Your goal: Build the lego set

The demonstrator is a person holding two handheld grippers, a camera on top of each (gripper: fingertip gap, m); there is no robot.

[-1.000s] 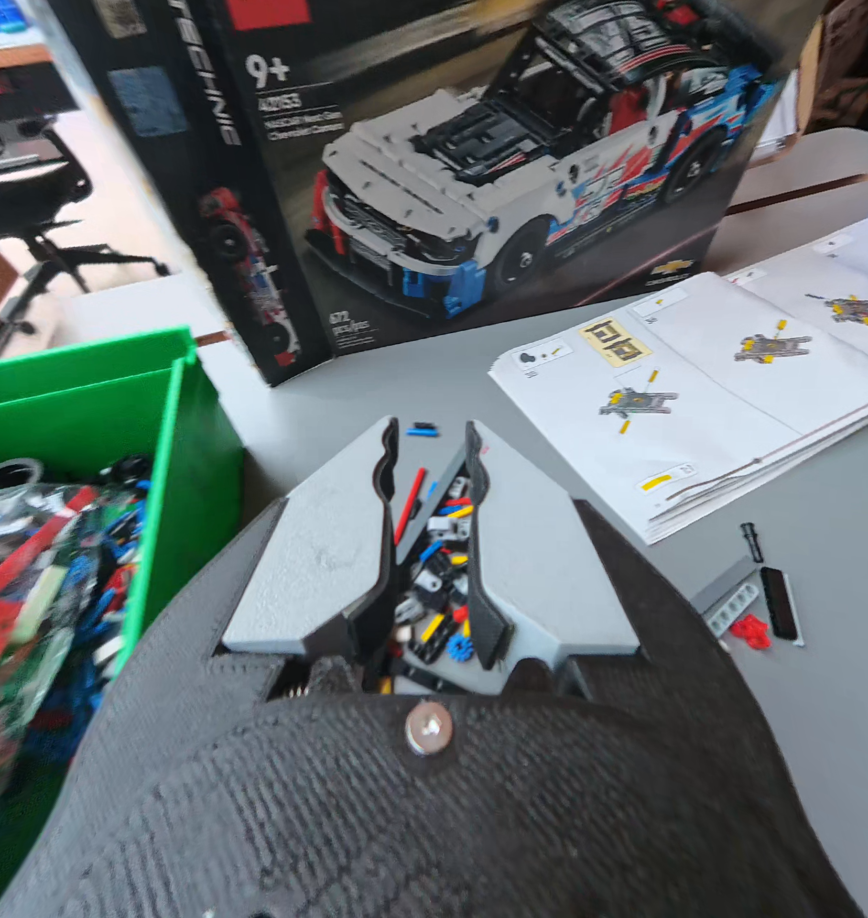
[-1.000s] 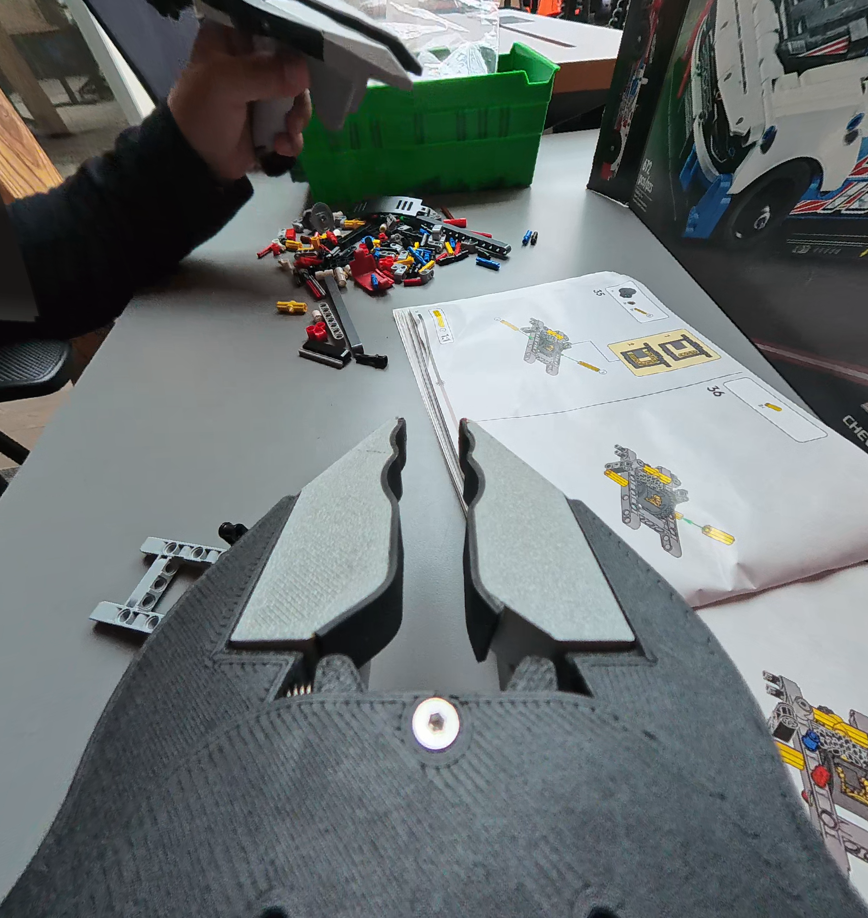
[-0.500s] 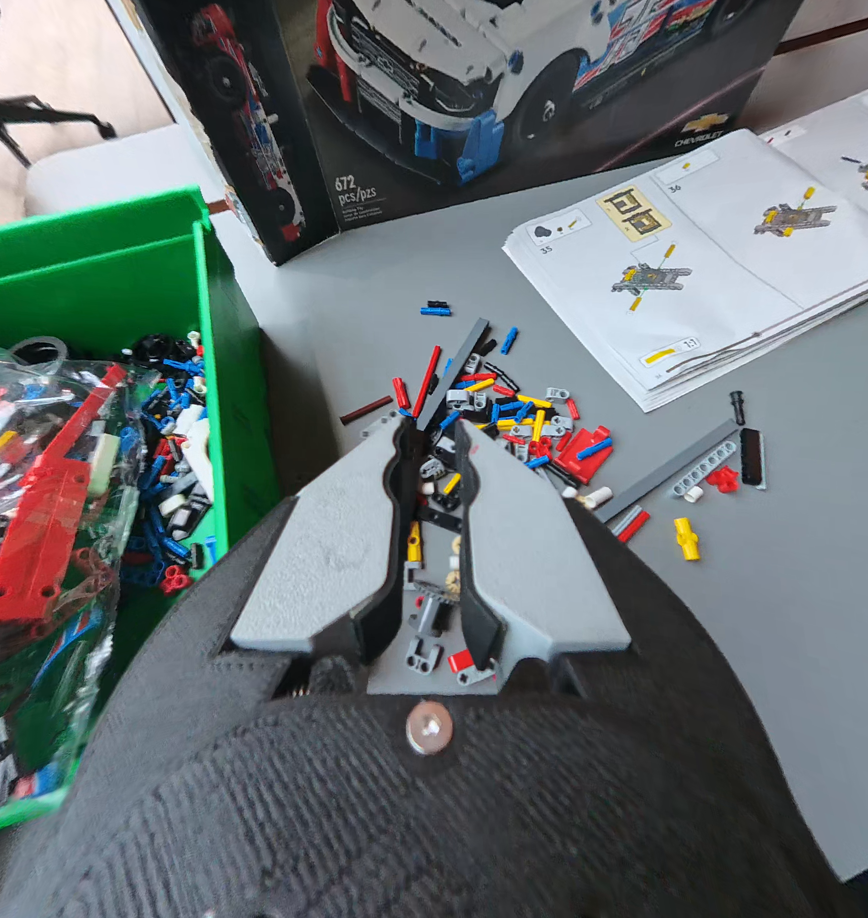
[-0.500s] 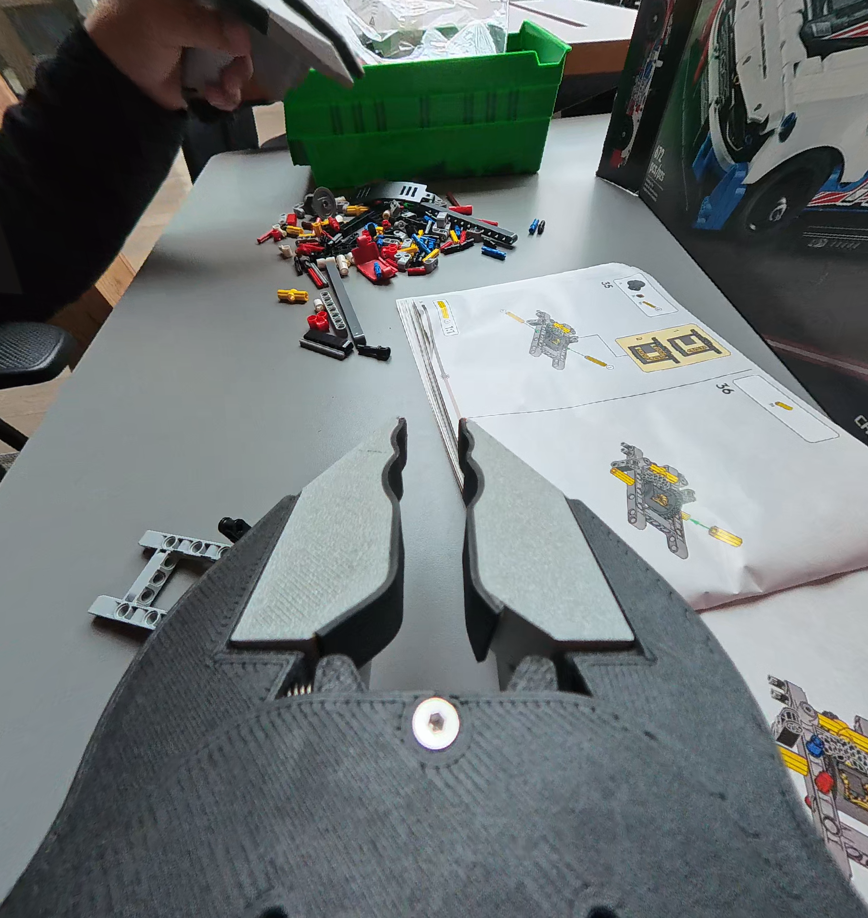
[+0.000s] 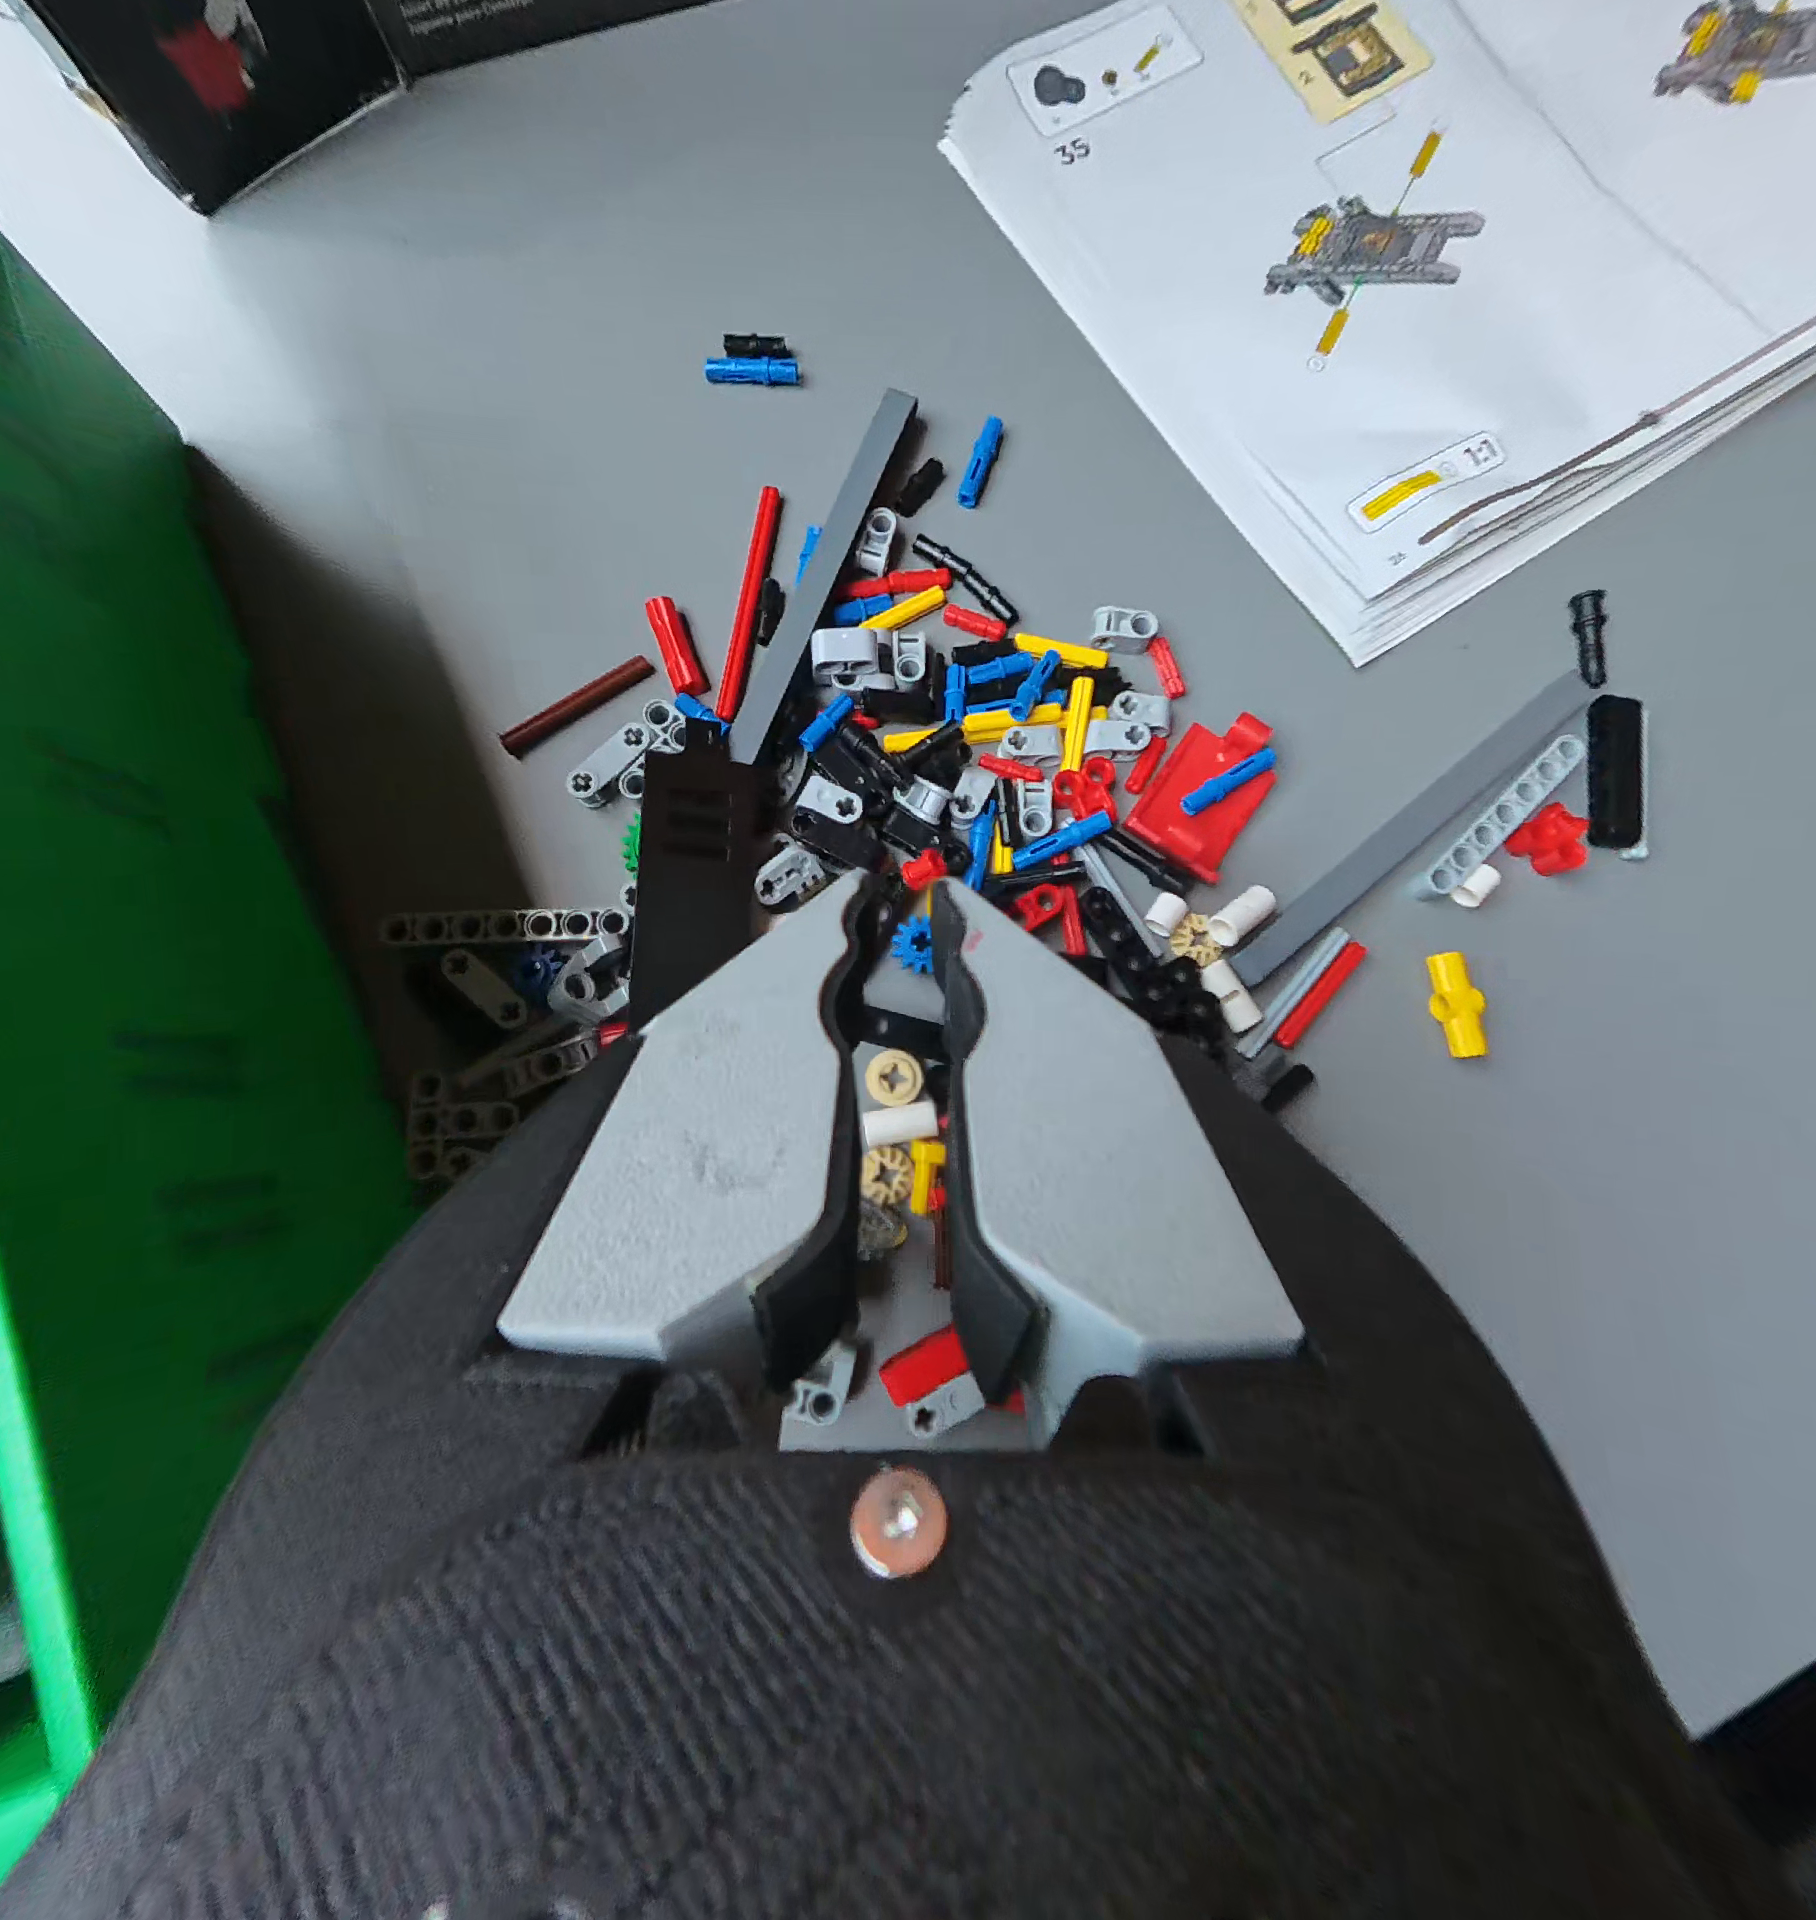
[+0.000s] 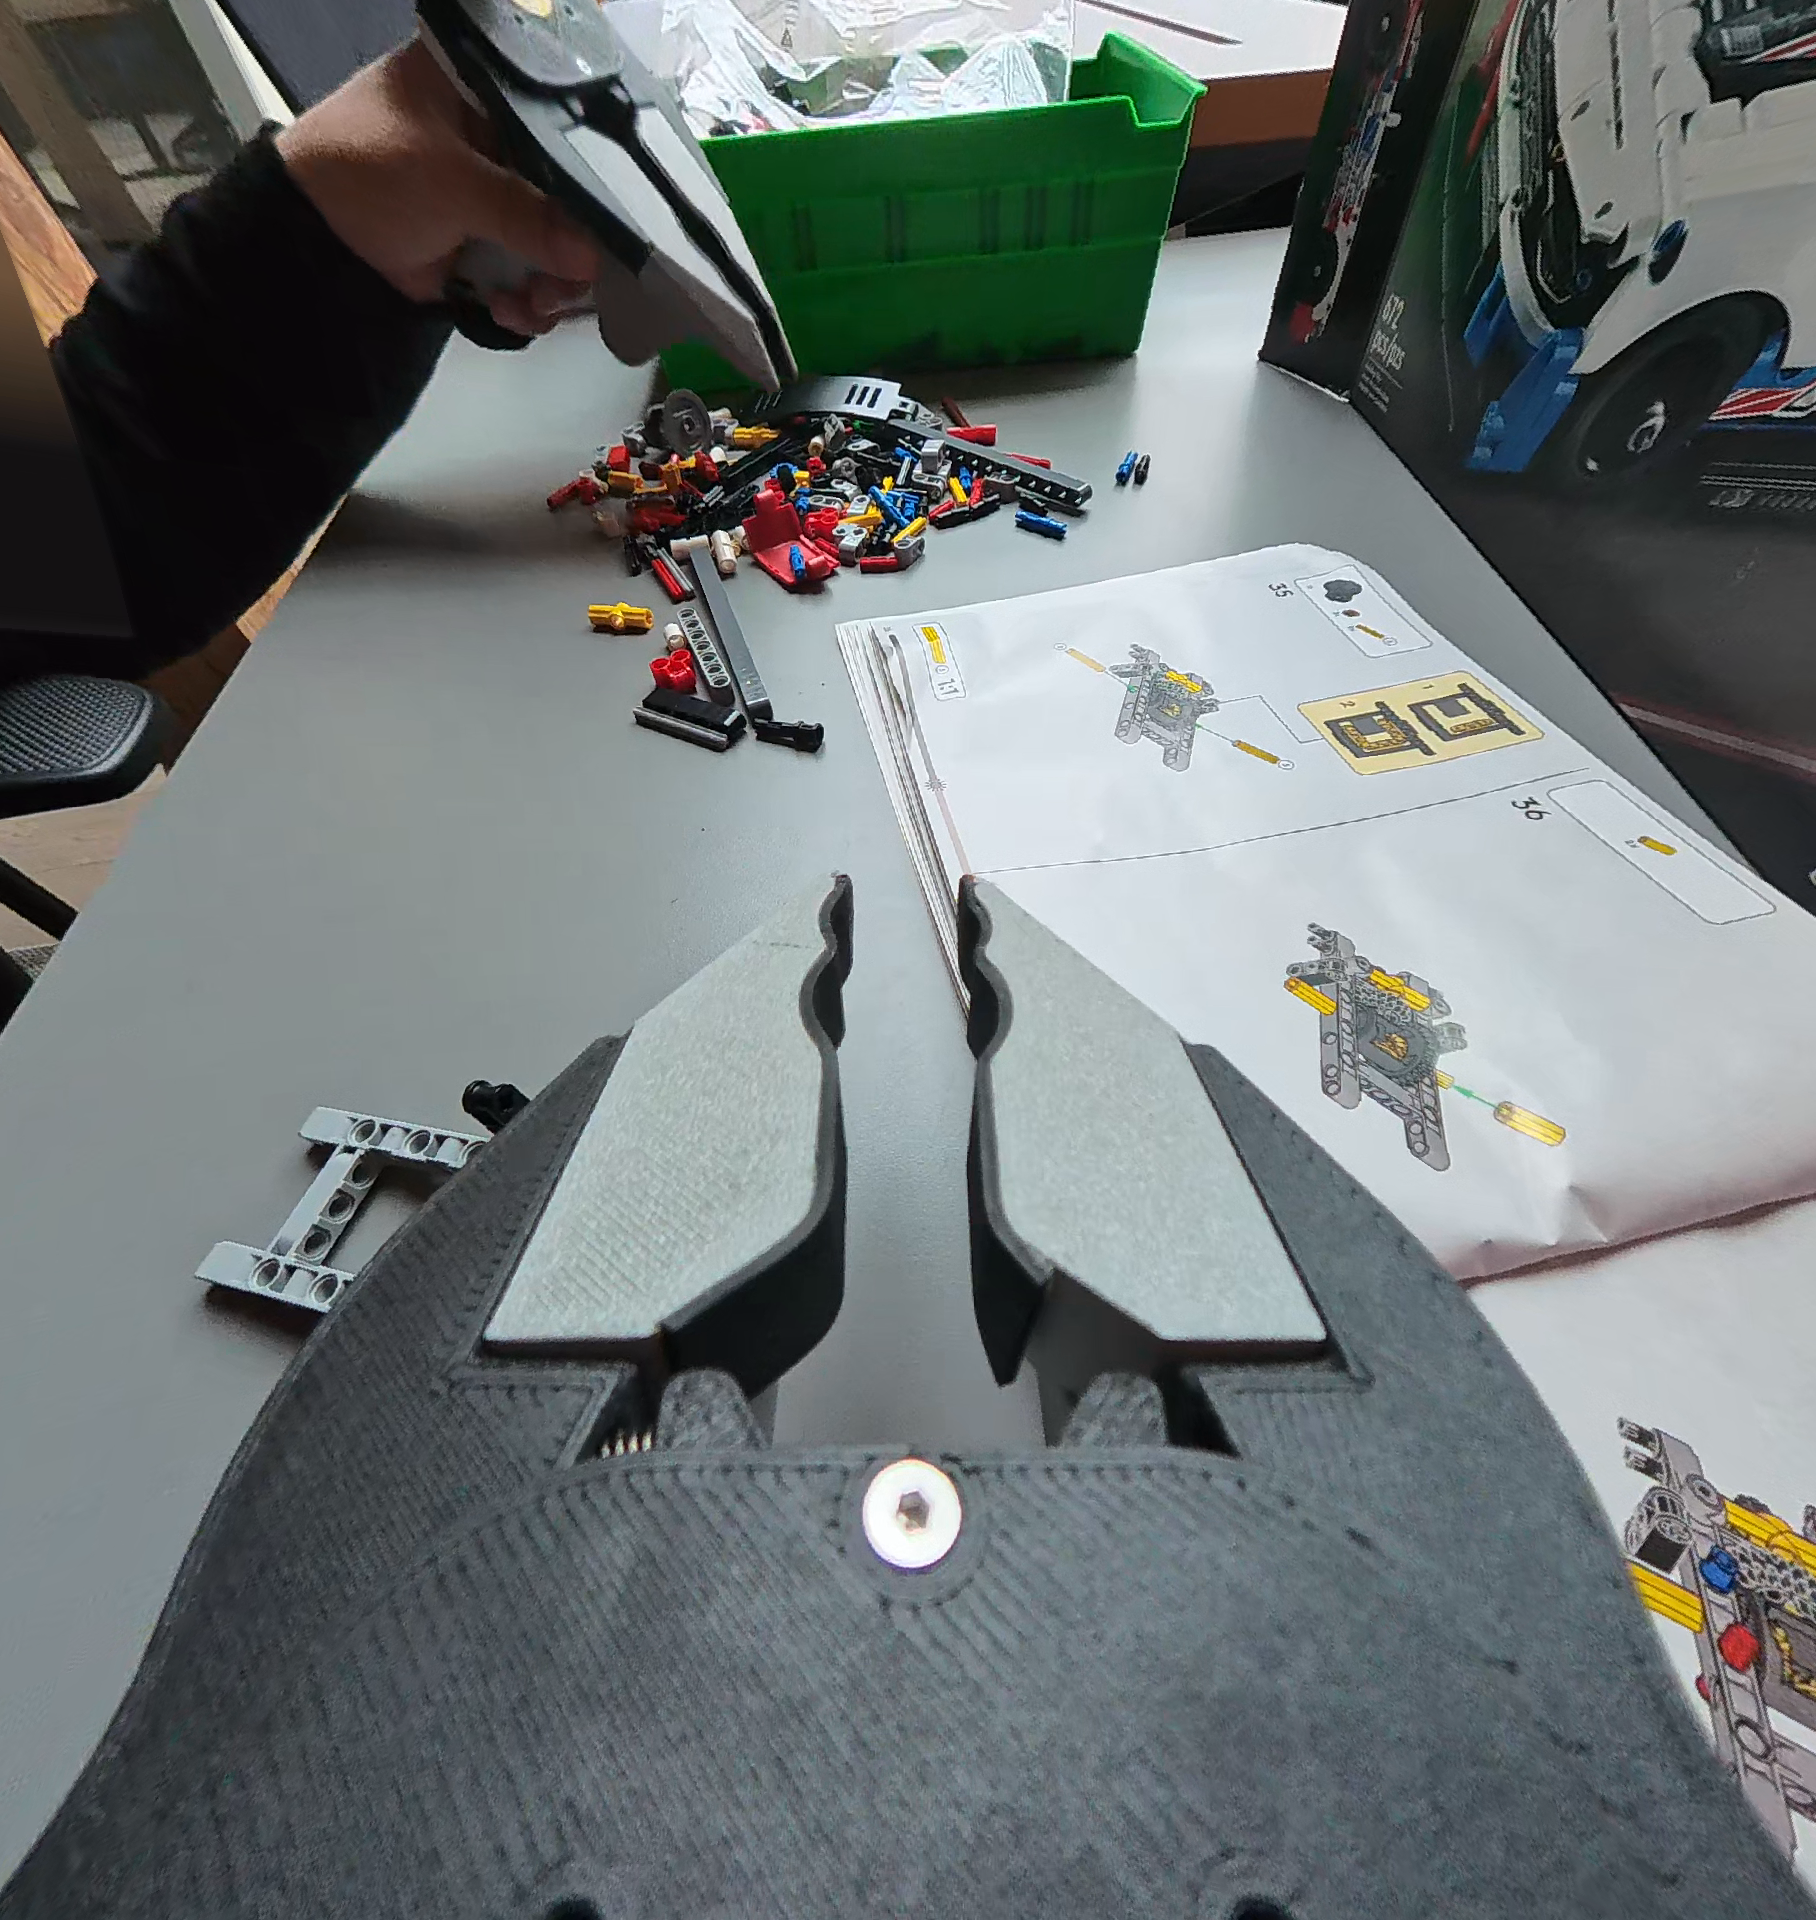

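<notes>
Left gripper has dropped from box height to just over the parts pile beside the green bin, fingers slightly spread, empty. Likely picking a piece. Right gripper, also parted, empty, unmoved near the manual at the table's near edge.

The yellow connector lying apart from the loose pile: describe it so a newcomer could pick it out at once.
Start at the green bin on the grey table, then the pile of loose pieces before it. On the pile's near side, clear of it, lies the yellow connector: short, stubby, alone on bare table, unlike the yellow pieces buried in the pile.
</notes>
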